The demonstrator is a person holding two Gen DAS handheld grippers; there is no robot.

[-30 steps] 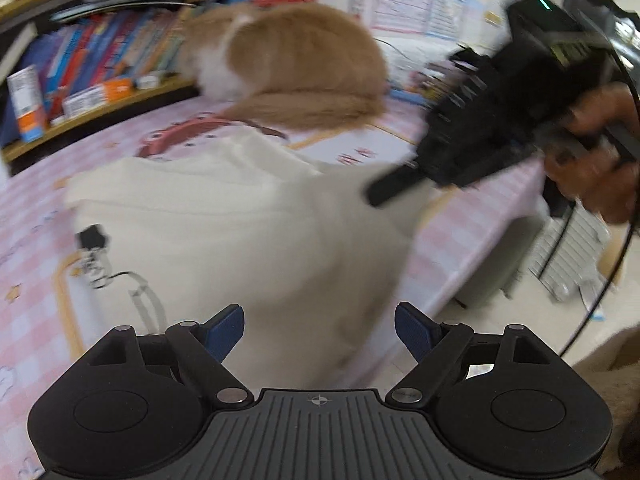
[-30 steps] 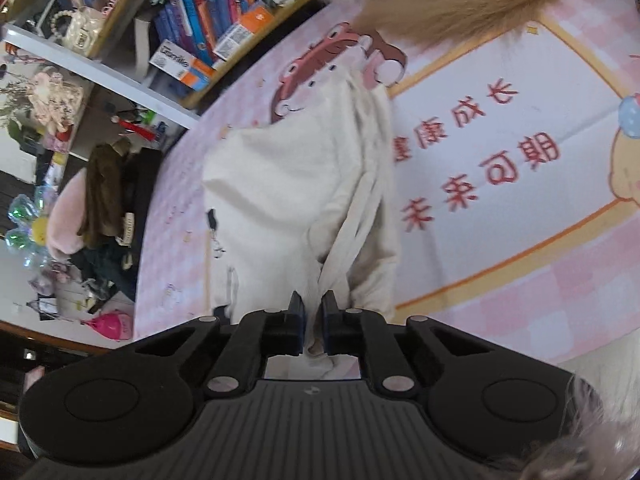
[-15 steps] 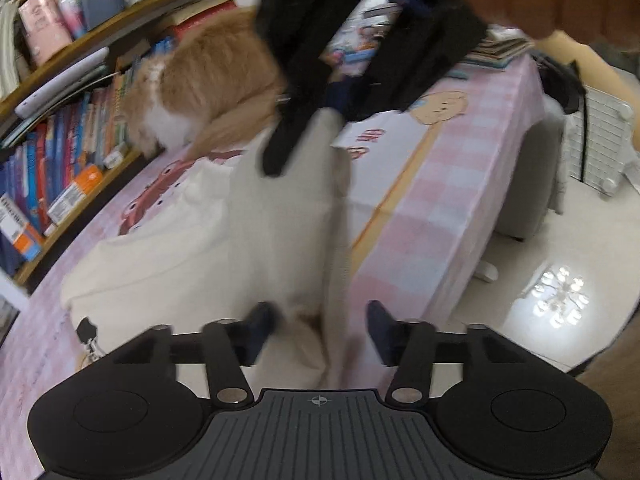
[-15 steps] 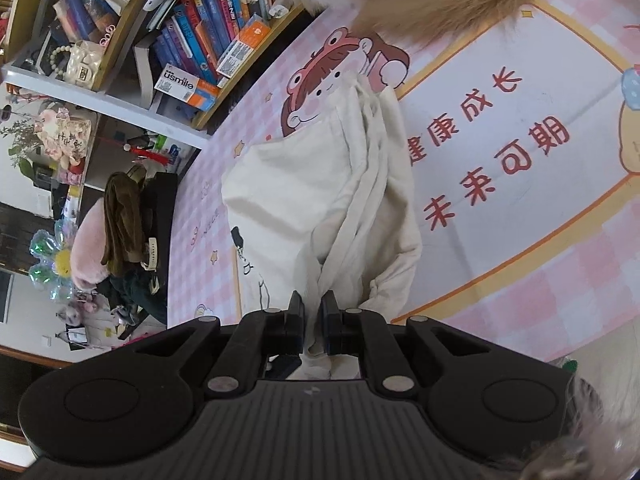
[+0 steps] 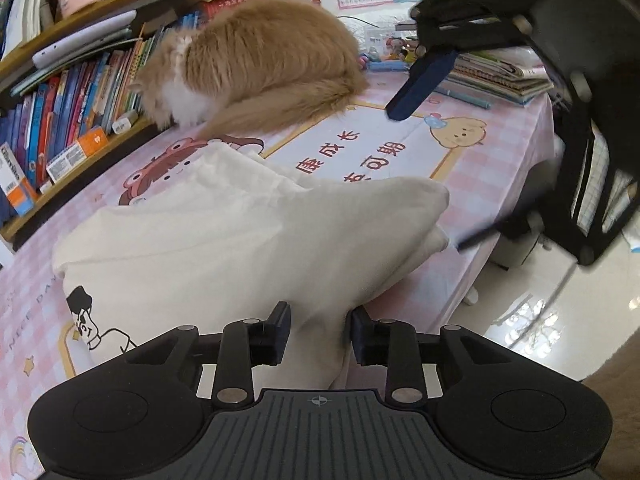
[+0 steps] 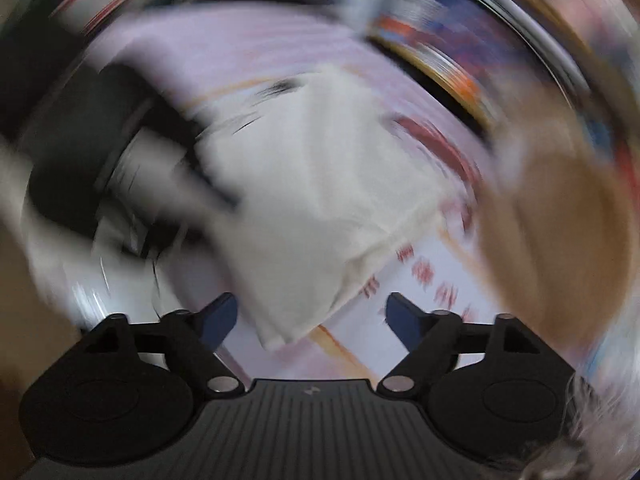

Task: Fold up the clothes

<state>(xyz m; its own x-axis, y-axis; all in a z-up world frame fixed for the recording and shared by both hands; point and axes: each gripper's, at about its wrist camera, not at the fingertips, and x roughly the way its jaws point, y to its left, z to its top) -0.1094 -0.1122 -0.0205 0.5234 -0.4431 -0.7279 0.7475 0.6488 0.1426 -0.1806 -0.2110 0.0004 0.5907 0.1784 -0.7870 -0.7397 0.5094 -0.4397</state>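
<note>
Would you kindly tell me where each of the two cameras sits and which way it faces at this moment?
Left wrist: sits on the left gripper, facing across the cream cotton garment toward the ginger cat and bookshelf; the right gripper hangs top right.
Right wrist: sits on the right gripper, heavily blurred, looking down at the garment; jaws apart.
Shared: the garment on the pink checked tablecloth.

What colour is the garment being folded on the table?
Cream white, with a small black cartoon print near one edge. The garment shows best in the left wrist view.
</note>
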